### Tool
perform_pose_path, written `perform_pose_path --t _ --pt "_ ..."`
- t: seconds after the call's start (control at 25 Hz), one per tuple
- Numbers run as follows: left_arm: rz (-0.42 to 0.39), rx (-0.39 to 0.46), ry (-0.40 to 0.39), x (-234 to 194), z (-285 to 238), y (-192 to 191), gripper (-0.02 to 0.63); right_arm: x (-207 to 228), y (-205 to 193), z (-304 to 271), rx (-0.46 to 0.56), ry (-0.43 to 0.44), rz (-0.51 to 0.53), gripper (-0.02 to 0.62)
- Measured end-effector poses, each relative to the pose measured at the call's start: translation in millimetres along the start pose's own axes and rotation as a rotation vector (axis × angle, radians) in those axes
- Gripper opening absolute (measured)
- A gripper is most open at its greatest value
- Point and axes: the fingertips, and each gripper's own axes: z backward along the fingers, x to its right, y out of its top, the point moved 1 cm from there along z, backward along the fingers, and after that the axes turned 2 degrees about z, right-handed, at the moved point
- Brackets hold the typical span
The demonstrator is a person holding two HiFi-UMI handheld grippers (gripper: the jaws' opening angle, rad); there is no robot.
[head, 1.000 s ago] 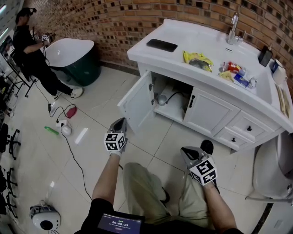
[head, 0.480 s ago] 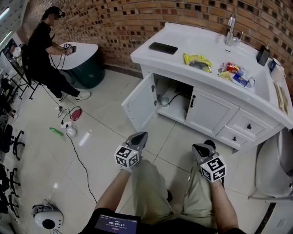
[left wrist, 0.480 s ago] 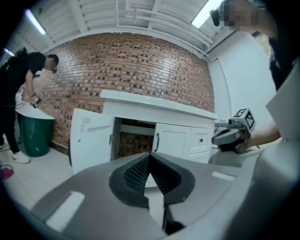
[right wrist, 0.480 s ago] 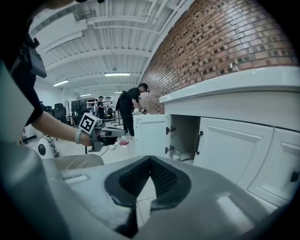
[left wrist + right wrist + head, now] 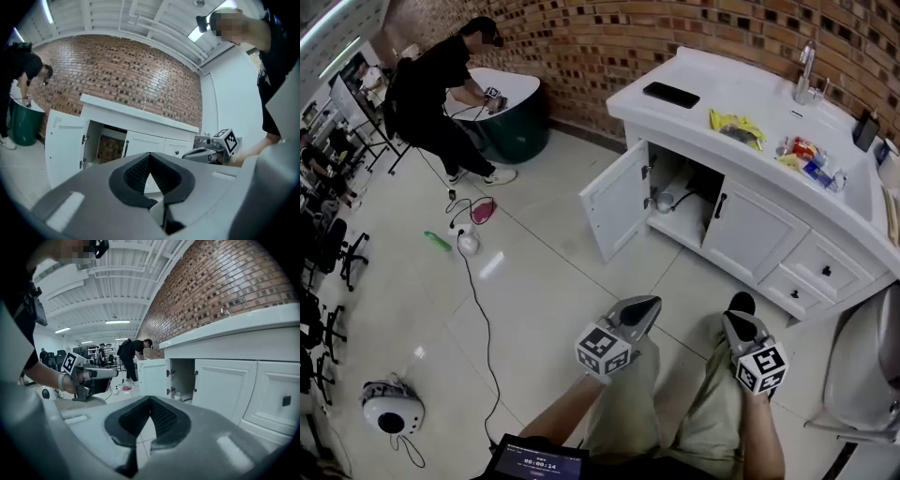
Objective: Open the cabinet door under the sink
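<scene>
Since a second ago you've backed off. Both hand-held grippers sit lower, over your lap, and the vanity has slid up and right in the head view, with more floor between.

Left hand-held gripper (image 5: 645, 307): clenched, tips meeting, nothing in it. Right hand-held gripper (image 5: 731, 322): same, clenched and empty.

Writing: only the timer on the screen (image 5: 542, 461) at your chest reads, 00:00:14, up from 00:00:13. The marker cubes carry black-and-white squares, no text. Packets on the counter (image 5: 722, 82) are too small to read.

Cabinet door (image 5: 617, 199) under the sink is already open, swung out to the left, with a chrome pipe (image 5: 661, 202) showing inside. It's ahead of both hand-held grippers, well apart, touching neither. In the left gripper view it sits left of centre. In the right gripper view it's left of the closed right door (image 5: 752, 234).

Person in black (image 5: 441, 80) bends at the tub (image 5: 520, 131), far left.
</scene>
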Motion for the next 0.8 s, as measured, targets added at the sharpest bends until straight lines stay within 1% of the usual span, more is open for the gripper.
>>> perform_pose_path --t 0.12,0.24,0.32,0.48,0.56,0.68,0.8 --pt "-0.012 0.02 -0.007 34 8 3 0.015 -13 -9 24 0.031 0.009 -0.018 -0.009" --pt "-0.062 -0.011 -0.021 68 11 -4 0.015 -26 -24 47 0.027 -0.003 -0.005 -0.009" --pt "-0.082 -0.036 -0.022 84 14 -11 0.015 -33 -35 62 0.028 -0.008 -0.003 -0.009" --pt "-0.08 -0.06 -0.009 109 27 -19 0.015 -43 -58 92 0.082 0.014 -0.074 -0.009" --pt "-0.102 -0.082 -0.001 124 39 -24 0.015 -51 -69 102 0.093 0.023 -0.101 -0.009" --pt "-0.13 -0.105 0.024 142 61 -31 0.015 -69 -93 109 0.058 0.036 -0.108 -0.009" --pt "-0.128 -0.097 0.056 153 97 -38 0.015 -98 -127 109 -0.003 0.069 -0.116 -0.009"
